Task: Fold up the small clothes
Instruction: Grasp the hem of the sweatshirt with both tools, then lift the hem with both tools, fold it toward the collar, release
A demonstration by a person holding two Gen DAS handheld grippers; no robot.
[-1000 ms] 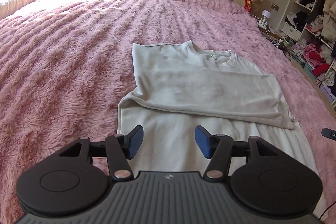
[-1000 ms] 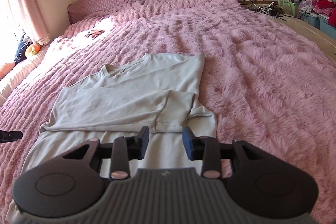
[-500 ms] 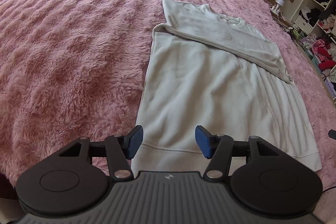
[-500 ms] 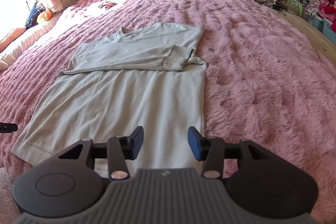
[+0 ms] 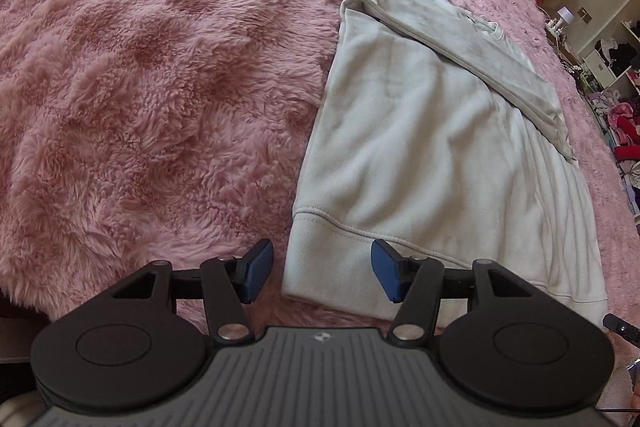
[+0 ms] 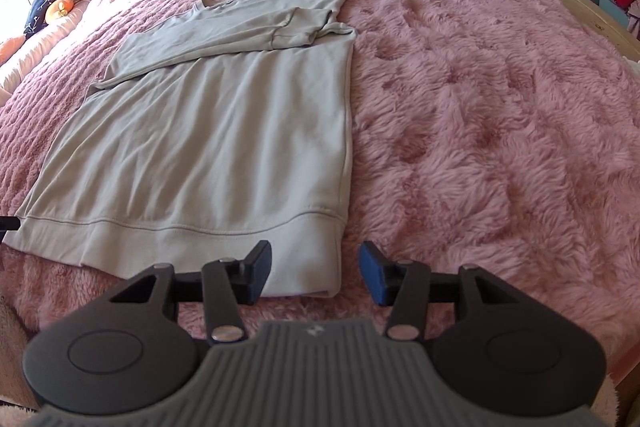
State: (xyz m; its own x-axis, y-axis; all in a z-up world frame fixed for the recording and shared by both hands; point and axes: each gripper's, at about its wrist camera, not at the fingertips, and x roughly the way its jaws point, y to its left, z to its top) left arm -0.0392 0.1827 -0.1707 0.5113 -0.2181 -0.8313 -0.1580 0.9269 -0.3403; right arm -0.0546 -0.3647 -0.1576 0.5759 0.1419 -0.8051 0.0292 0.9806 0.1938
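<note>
The left tool (image 5: 322, 273) is wide apart, holding nothing, just before the shirt (image 5: 420, 163) hem corner. The right tool (image 6: 316, 273) gapes too, at the other corner, over the pink bed (image 6: 480, 107)

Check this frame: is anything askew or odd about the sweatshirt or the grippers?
Nothing stands out. The sweatshirt lies flat on the pink blanket, sleeves folded across its chest. Left gripper and right gripper are open at its hem corners.

1 sweatshirt (image 5: 420, 163), 1 blanket (image 5: 140, 87), 2 grippers: left gripper (image 5: 322, 271), right gripper (image 6: 316, 275).
</note>
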